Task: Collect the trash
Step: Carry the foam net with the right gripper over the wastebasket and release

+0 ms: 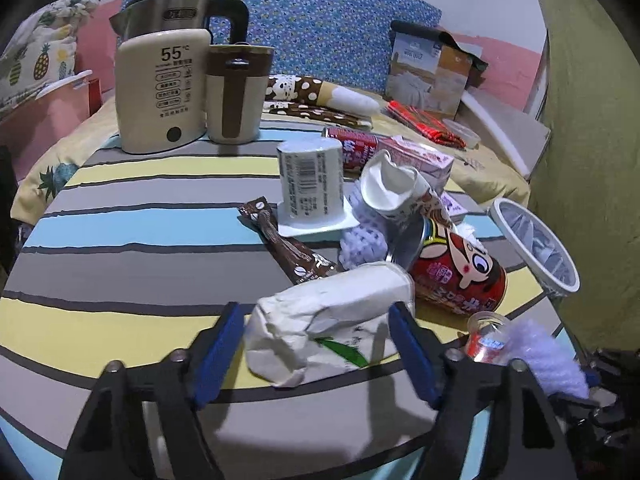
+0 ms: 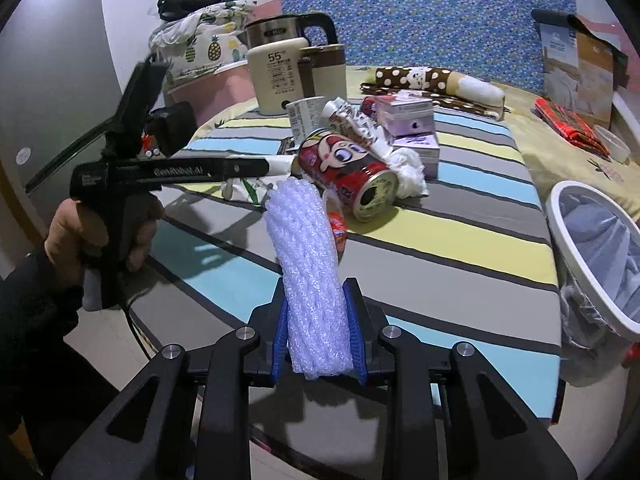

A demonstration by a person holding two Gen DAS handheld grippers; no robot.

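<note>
**Count of items on the striped table**

We count two red cartoon cans: one lying at 3 o'clock (image 1: pixel 460 276), one at 12 o'clock (image 1: pixel 352 148). Two foam nets: one clamped (image 2: pixel 308 272), one at centre (image 1: pixel 362 240). Two crushed paper cups (image 1: pixel 328 328) (image 1: pixel 394 188). One upturned yogurt pot (image 1: pixel 310 180). One coffee sachet (image 1: pixel 284 240). One kettle (image 1: pixel 160 84), one mug (image 1: pixel 236 92). One lined bin (image 1: pixel 536 244) at 3 o'clock.

The cream kettle base (image 1: pixel 162 88) reads "55°C".
</note>
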